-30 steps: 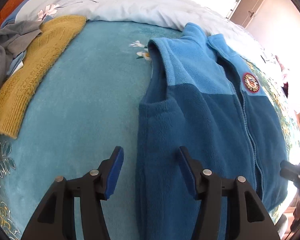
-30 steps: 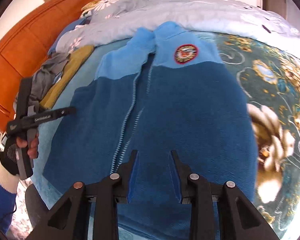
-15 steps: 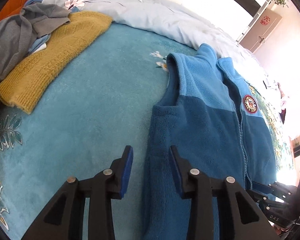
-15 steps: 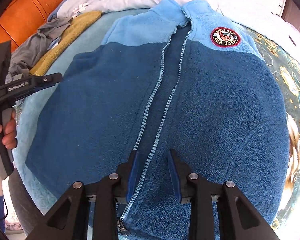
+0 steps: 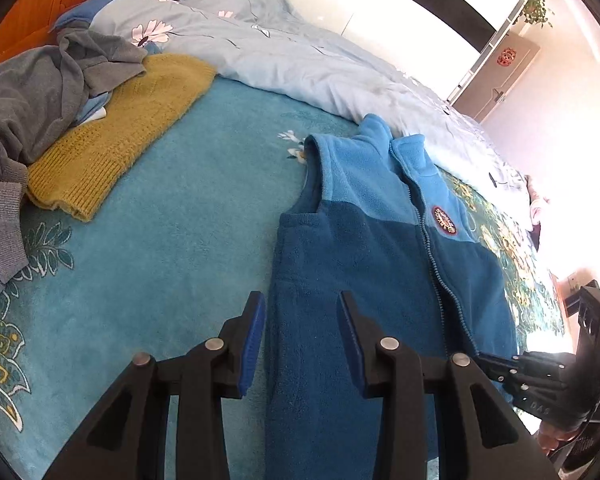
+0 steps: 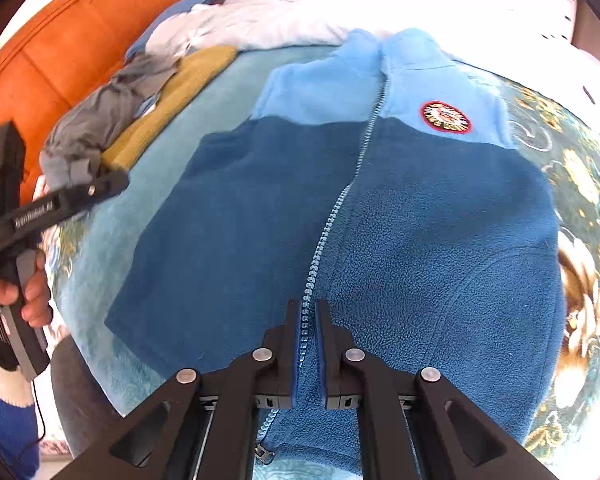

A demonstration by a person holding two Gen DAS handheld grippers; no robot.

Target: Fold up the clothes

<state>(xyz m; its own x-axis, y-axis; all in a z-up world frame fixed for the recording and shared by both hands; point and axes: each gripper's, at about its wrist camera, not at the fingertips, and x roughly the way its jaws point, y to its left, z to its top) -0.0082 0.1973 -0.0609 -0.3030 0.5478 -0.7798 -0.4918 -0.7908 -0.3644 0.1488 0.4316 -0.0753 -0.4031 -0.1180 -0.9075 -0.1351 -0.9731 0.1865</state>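
A two-tone blue fleece vest [image 5: 360, 248] [image 6: 440, 220] lies flat and zipped on the teal bedspread, collar away from me. My left gripper [image 5: 300, 300] hovers over the vest's left side edge. Its jaws are open, one pad over the bedspread and one over the fleece, and nothing is pinched. My right gripper [image 6: 308, 304] sits on the zipper [image 6: 340, 200] near the hem, with its blue pads nearly together and fleece filling the narrow gap. The right view also shows the left gripper [image 6: 116, 180], held by a hand [image 6: 28, 292].
A mustard knit sweater [image 5: 120, 136] and crumpled grey clothes [image 5: 32, 92] lie at the left of the bed. A pale floral duvet [image 5: 300, 64] is bunched behind the vest. The orange headboard [image 6: 60, 60] stands at the far left.
My right gripper's jaws have shut over the zipper line near the hem. The left gripper has drawn back and up along the vest's left edge, and its jaws have narrowed.
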